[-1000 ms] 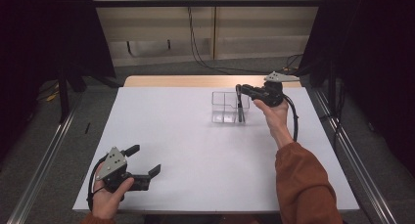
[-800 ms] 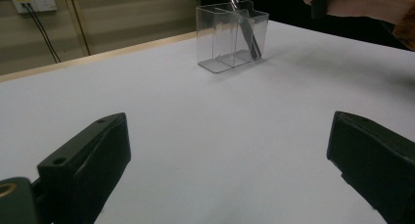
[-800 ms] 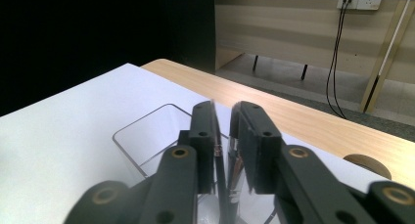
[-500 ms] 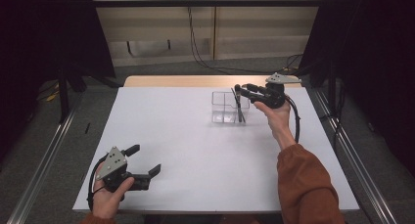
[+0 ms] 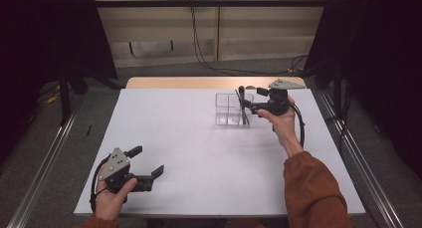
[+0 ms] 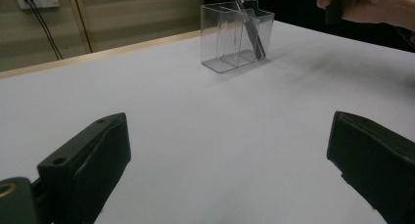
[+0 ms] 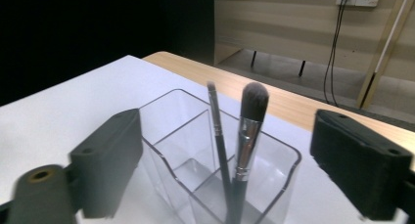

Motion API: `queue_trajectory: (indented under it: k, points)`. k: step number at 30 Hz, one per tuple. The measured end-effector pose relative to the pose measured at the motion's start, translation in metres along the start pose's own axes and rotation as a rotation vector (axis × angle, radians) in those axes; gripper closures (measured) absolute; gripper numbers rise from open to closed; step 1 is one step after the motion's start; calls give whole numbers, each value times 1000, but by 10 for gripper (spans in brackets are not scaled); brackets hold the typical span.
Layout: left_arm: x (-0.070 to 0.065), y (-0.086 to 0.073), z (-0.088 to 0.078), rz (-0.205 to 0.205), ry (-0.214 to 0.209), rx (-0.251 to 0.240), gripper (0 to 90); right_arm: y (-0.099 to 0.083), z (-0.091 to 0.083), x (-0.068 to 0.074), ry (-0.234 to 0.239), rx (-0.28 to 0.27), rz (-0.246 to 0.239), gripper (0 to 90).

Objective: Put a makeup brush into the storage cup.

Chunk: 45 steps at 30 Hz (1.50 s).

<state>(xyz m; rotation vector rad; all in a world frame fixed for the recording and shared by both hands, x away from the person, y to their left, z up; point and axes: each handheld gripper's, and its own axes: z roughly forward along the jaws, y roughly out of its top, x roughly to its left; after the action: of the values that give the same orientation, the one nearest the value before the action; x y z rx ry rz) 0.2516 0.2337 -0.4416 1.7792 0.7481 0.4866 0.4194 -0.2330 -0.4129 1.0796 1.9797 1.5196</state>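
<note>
With both brushes standing in the clear organiser (image 5: 232,110) toward the far right of the white counter (image 5: 199,153), I judged the step in hand to be the release: the right gripper (image 5: 249,101) had just been opening its fingers, and nothing was pinched between them. In the right gripper view its two black fingers (image 7: 105,160) stood wide on either side of the organiser (image 7: 215,185), well clear of the handles. The large brush (image 7: 247,131) and the thin brush (image 7: 218,136) leaned together in the compartment nearest that camera, bristles up, rising in the gap between the fingers without touching either one. From the high view the gripper hovered just beside the organiser's right end, level with the brush tops. In the left gripper view the brushes showed as dark stems (image 6: 252,31) slanting in the organiser's right-hand section.

My left gripper (image 5: 149,171) rested near the front left edge of the counter, well apart from everything, its fingers (image 6: 93,160) spread and holding nothing.

As I read it, the next move called for drawing the right hand straight back and a little up, keeping the fingers spread so neither one clipped a bristle head or nudged the light plastic wall. A knock there could tip the organiser or spill the brushes. Whether any more items remained to load, I couldn't tell.
</note>
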Motion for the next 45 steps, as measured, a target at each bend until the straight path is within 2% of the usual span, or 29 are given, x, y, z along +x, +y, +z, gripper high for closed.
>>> queue_trajectory:
  k: [4,7,12,15,17,24,29,40,45]
  points:
    - [-1,0,0,3,-1,3,26,-2,-2,6,-1,-15,29,29]
    - [-1,0,0,3,0,1,26,-4,-4,11,15,-14,15,0]
    - [-1,0,-4,0,10,-12,26,-6,-8,14,-17,-4,40,0]
    - [0,0,-5,-2,13,-19,26,-6,-13,21,-78,-5,10,4]
    - [0,0,-5,-2,12,-17,26,-4,-18,24,-77,-11,-5,2]
    - [-1,0,-5,0,15,-26,27,-4,-34,28,-60,-34,-13,3]
    - [0,0,-5,-8,20,-30,27,-10,-48,27,-75,-39,-5,2]
    - [0,0,-5,-7,23,-32,27,-20,-73,32,-92,-35,-28,2]
    - [0,0,-5,-7,23,-33,27,-28,-83,34,-96,-39,-8,3]
